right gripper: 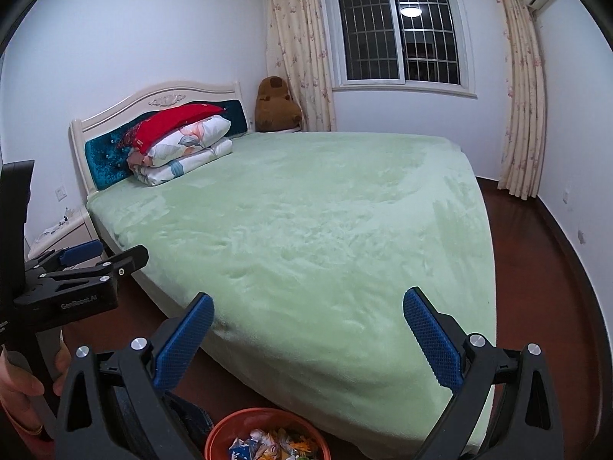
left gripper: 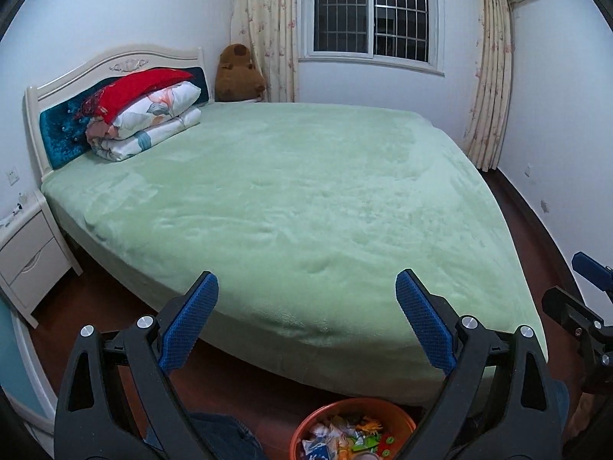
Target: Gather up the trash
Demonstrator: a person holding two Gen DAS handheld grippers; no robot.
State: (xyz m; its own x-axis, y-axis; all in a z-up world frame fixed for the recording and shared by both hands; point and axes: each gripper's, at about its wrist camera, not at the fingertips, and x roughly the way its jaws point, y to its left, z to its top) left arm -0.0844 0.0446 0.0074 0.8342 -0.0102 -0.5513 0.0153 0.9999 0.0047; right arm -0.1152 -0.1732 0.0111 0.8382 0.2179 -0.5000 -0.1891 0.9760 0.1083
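We judge the collecting to be at or near its end: the orange bin sits on the dark floor just off the near corner of the bed, below both grippers, and it is packed with crumpled wrappers and paper. The green cover shows no litter from headboard edge to foot edge, as far as these views reach.

Our left gripper hangs over that near corner with its jaws spread wide and nothing between the blue pads. Our right gripper is the same — released, empty, aimed across the mattress.

The next move, as we read it, calls for a look round the room for anything missed; the floor strip along the foot edge and the gap by the nightstand are only partly visible, so we cannot call them clean.

Room to move is generous over the bed — nothing stands there but the folded bedding at the headboard edge. Lower down it tightens: the bin rim and the mattress corner lie close under the fingers, and the two grippers ride near each other.
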